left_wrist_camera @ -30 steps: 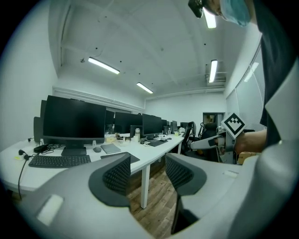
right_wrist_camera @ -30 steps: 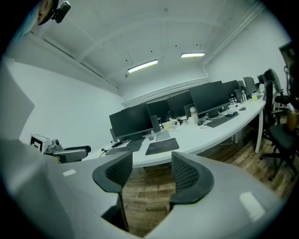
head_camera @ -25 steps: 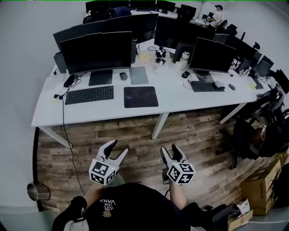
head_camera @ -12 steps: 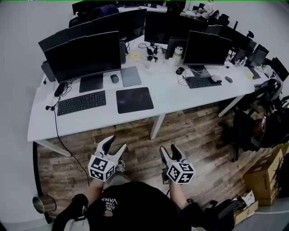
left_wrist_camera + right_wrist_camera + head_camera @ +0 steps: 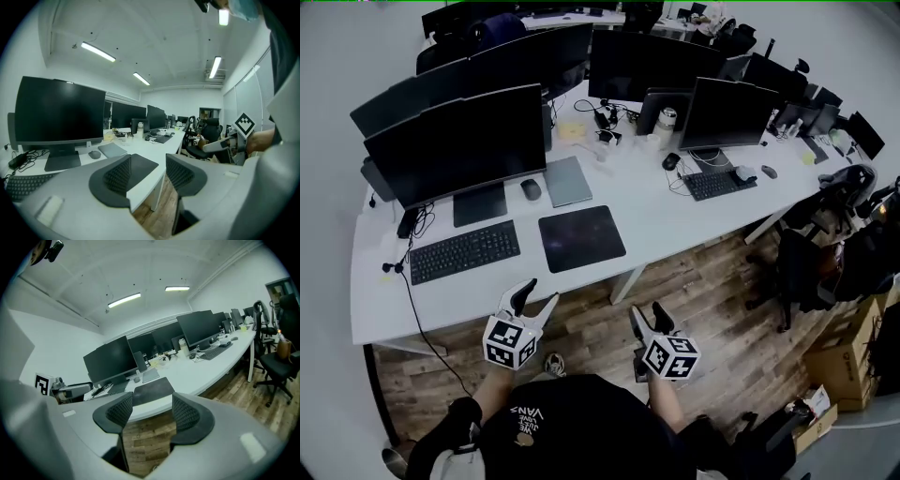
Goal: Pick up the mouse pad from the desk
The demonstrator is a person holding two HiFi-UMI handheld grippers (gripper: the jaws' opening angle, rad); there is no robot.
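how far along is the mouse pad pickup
Done: nothing; the dark rectangular mouse pad lies flat on the white desk beside the black keyboard. In hand: left gripper and right gripper both open and empty, over the wood floor, short of the desk. To do: reach it, grip an edge, lift.

Near-black mouse pad (image 5: 581, 238), faint mottled speckle. Bench (image 5: 675, 216) plain white. Floor (image 5: 703, 281): brown wood planks, streaky mixed tones. Keyboard (image 5: 465, 251) and monitor (image 5: 459, 141) black. Left tongs (image 5: 537, 294), right tongs (image 5: 648, 312): pale grey bodies, dark grey cross-hatched pads (image 5: 117, 174); marker cubes (image 5: 510, 342) white with black squares.
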